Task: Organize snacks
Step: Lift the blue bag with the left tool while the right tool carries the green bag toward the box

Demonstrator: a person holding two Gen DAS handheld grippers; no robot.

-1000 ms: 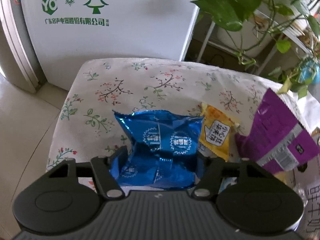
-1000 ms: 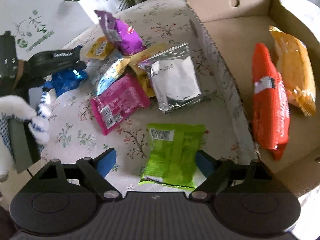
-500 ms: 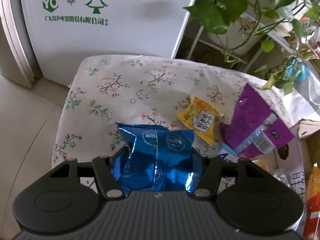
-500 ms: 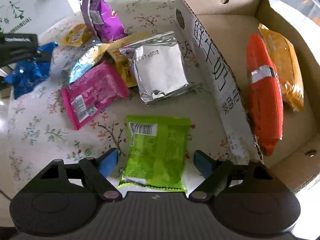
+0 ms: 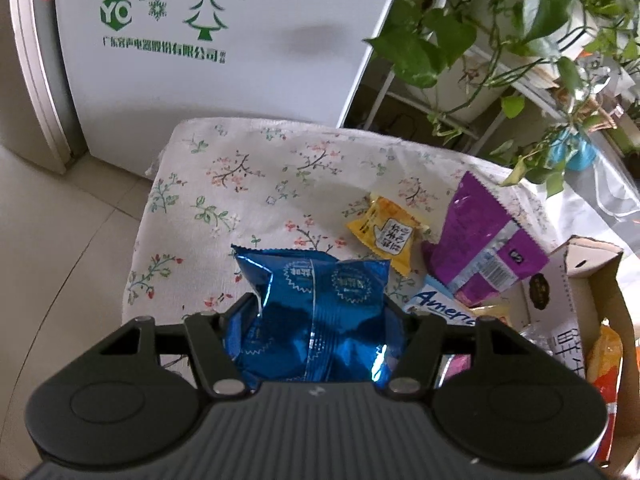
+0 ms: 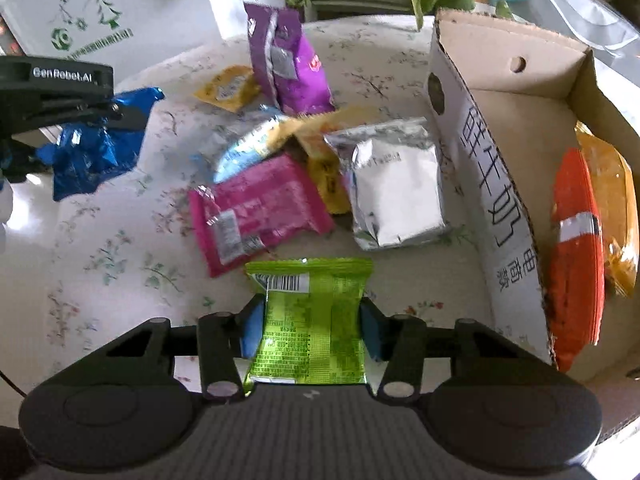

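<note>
My left gripper (image 5: 316,316) is shut on a shiny blue snack bag (image 5: 316,312) and holds it above the flowered tablecloth (image 5: 248,184); the bag also shows in the right wrist view (image 6: 96,148). My right gripper (image 6: 312,328) is shut on a green snack pack (image 6: 312,320) near the table's front. A cardboard box (image 6: 500,220) at the right holds an orange-red pack (image 6: 576,256) and a yellow-orange pack (image 6: 616,216).
Loose on the table lie a purple bag (image 6: 288,64), a small yellow pack (image 6: 228,88), a pink pack (image 6: 256,212), a silver pack (image 6: 396,188) and a light blue pack (image 6: 248,144). A white cabinet (image 5: 224,40) and potted plants (image 5: 500,20) stand beyond the table.
My left gripper has lifted the blue bag and carried it right, toward the box. My right gripper has closed its fingers onto the green pack.
</note>
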